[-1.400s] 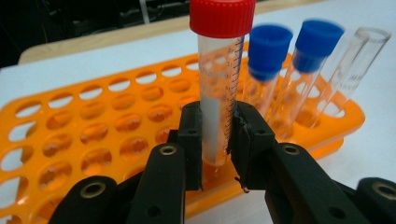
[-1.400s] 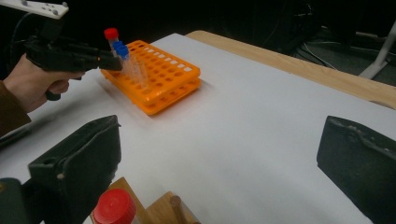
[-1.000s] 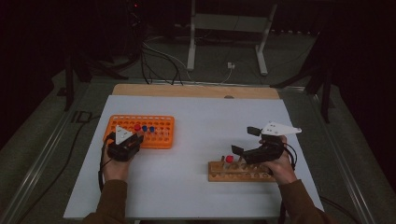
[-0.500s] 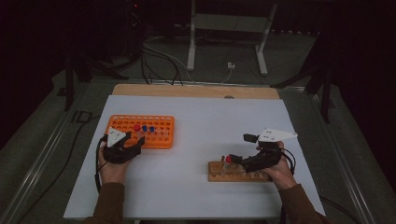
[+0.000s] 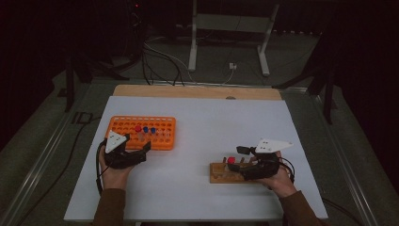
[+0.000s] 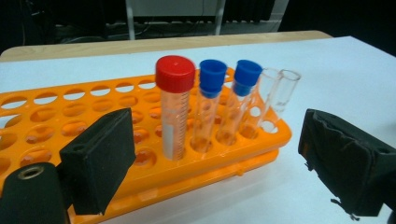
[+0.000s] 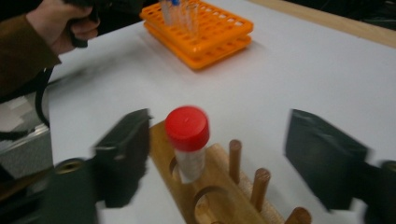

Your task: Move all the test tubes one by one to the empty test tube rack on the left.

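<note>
- A red-capped tube (image 7: 188,140) is standing upright in a hole of the wooden peg rack (image 5: 225,172), wooden pegs (image 7: 235,161) rising just beside it.
- The right gripper (image 7: 219,154) is flanking it, jaws spread wide, touching nothing.
- The left gripper (image 6: 219,163) is gaping wide before the orange tube rack (image 6: 56,116), which is holding red-capped, blue-capped and uncapped tubes.

- My left gripper (image 5: 141,151) sits low in my left hand (image 5: 114,170), its jaws spread wide and holding nothing.
- My left forearm runs straight back from it, the sleeve ending at the wrist.
- My right gripper (image 5: 234,165) lies in my right hand (image 5: 278,181), its jaws wide apart too, pointing across towards my left side.
- Its grey plate (image 5: 273,144) rides on top.
</note>
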A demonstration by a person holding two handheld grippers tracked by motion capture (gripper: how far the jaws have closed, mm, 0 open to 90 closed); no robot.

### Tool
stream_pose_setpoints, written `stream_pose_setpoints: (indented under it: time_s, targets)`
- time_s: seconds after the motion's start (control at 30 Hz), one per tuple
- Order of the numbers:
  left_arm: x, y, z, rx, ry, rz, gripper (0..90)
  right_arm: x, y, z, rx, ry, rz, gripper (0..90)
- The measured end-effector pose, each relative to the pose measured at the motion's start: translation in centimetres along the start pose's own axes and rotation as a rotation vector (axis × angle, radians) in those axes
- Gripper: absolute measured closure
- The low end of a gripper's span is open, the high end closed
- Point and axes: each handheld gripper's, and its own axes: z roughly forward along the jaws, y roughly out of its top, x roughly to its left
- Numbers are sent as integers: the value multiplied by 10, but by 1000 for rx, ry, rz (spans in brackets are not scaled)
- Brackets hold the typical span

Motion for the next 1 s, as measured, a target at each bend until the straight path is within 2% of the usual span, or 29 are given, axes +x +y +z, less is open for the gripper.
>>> stream_pose_setpoints:
  time_s: [0.07, 0.17, 0.47, 0.7, 1.0]
  targets:
    - [-2, 0, -1, -5, -5, 4, 112, 2, -2, 1, 13, 13, -27, 449]
    - [-6, 1, -2, -10, -14, 10, 111, 4, -4, 4, 33, 31, -45, 571]
    - [-15, 3, -1, -8, -42, 32, 110, 5, -6, 14, 62, 59, -54, 723]
    - [-19, 4, -1, -13, -50, 37, 110, 7, -4, 13, 56, 69, -61, 743]
    - [-22, 5, 0, -6, -60, 49, 89, 6, 4, 0, 15, 69, -61, 743]
